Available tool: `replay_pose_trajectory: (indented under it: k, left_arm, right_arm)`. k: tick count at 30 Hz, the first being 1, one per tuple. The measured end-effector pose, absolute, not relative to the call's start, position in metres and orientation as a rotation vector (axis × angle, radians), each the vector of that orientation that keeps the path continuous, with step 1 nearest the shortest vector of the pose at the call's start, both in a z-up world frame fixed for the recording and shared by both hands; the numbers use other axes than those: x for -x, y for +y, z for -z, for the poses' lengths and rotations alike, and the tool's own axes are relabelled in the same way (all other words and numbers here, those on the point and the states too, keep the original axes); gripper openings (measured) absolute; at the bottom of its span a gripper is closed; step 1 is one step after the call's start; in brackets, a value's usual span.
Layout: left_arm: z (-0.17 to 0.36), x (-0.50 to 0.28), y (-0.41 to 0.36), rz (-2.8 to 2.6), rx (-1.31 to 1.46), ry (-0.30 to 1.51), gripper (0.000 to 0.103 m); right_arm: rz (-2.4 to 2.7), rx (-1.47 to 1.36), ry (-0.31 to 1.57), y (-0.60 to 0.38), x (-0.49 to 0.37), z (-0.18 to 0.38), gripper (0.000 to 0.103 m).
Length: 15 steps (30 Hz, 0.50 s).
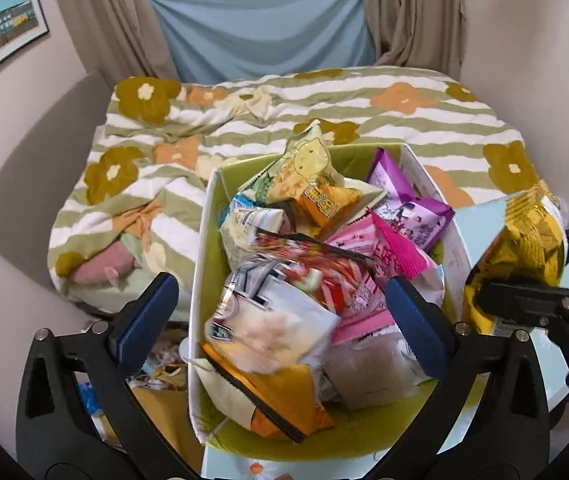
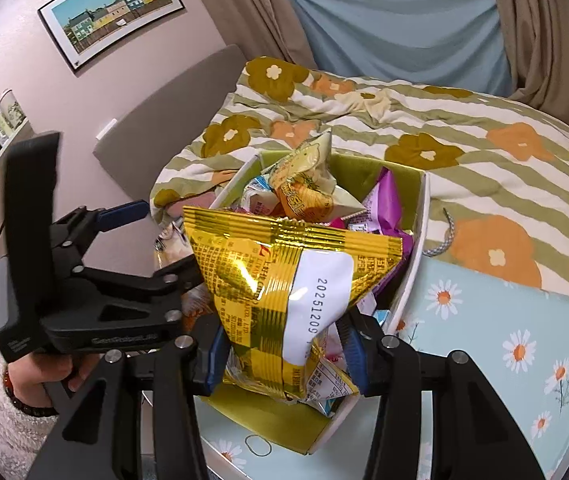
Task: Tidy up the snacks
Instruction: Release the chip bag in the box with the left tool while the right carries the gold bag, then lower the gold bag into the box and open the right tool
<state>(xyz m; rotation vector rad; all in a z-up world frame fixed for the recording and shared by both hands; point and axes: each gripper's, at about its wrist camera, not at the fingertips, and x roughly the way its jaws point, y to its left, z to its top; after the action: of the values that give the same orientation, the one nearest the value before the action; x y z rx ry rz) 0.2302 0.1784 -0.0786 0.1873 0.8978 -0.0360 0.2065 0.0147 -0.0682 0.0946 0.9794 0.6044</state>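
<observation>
The right gripper [image 2: 284, 356] clamps the lower part of a gold foil snack bag [image 2: 284, 280] and holds it just above a green-lined box [image 1: 208, 216] heaped with snack packets, probably ready to drop it in. The left gripper [image 1: 280, 312] hangs over the heap, spread wide and empty. The bag is shiny, crinkled and puffy, with a white date label.

Soft, even indoor light fills both fisheye views, with black vignette corners and walls bowing at the edges. Glare flares off the gold foil packet [image 2: 284, 280] between the right jaws; a white snack bag [image 1: 272, 332] between the left jaws is motion-blurred. Shadows are faint.
</observation>
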Motion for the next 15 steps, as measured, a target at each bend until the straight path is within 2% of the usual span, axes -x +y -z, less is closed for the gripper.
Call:
replay_pose_trajectory:
  k: [15]
  left_arm:
    - [0.088, -0.175, 0.225, 0.08, -0.107, 0.915, 0.103]
  right_arm:
    - [-0.519, -0.113, 0.996, 0.033, -0.18, 0.068, 0.045]
